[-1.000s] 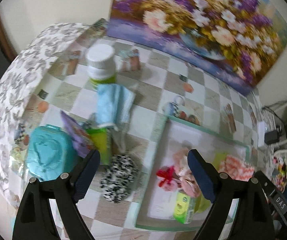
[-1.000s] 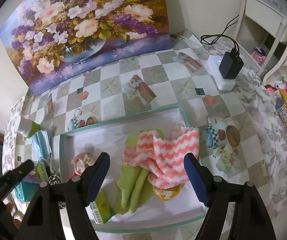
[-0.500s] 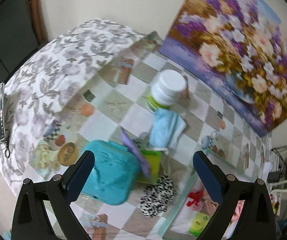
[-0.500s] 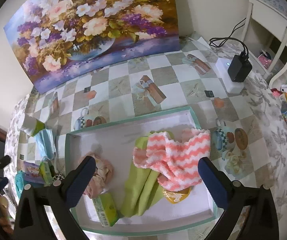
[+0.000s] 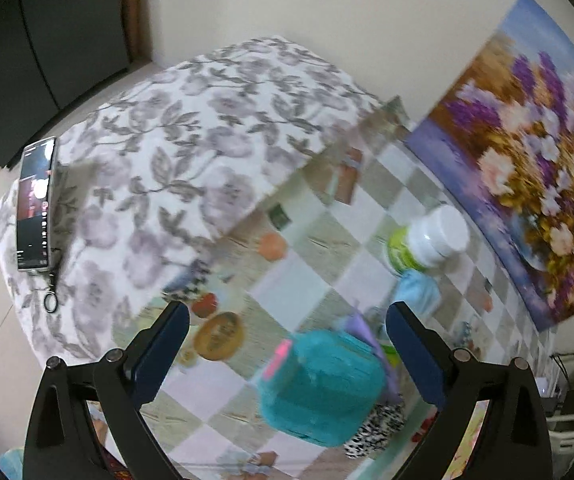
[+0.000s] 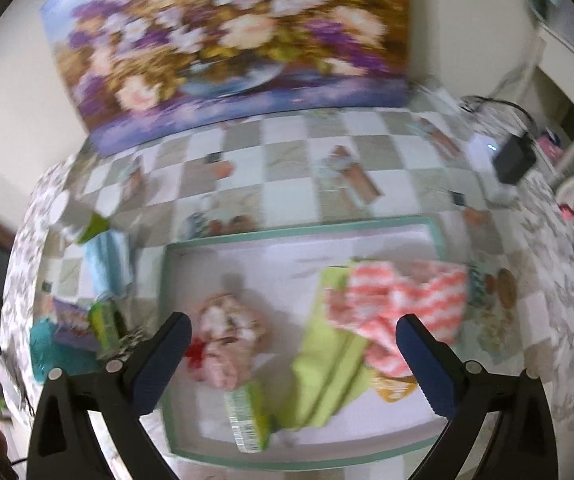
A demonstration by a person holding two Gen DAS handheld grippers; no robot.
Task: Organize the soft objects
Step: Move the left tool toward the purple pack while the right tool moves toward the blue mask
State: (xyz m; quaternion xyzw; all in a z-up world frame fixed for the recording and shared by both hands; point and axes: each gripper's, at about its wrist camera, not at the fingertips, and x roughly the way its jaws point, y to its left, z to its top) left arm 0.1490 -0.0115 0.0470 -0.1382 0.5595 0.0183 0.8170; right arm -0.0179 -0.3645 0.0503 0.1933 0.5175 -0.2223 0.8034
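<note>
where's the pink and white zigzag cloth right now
In the right wrist view, the zigzag cloth lies in the tray, at its right end, overlapping the green cloth.

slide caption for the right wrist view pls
Open right hand-held gripper above the tray holding a coral zigzag cloth and green cloth.

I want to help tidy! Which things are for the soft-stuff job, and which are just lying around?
For the job:
tray
pink zigzag cloth
green cloth
blue cloth
spotted scrunchie

Just lying around:
phone
white-capped bottle
flower painting
charger
</note>
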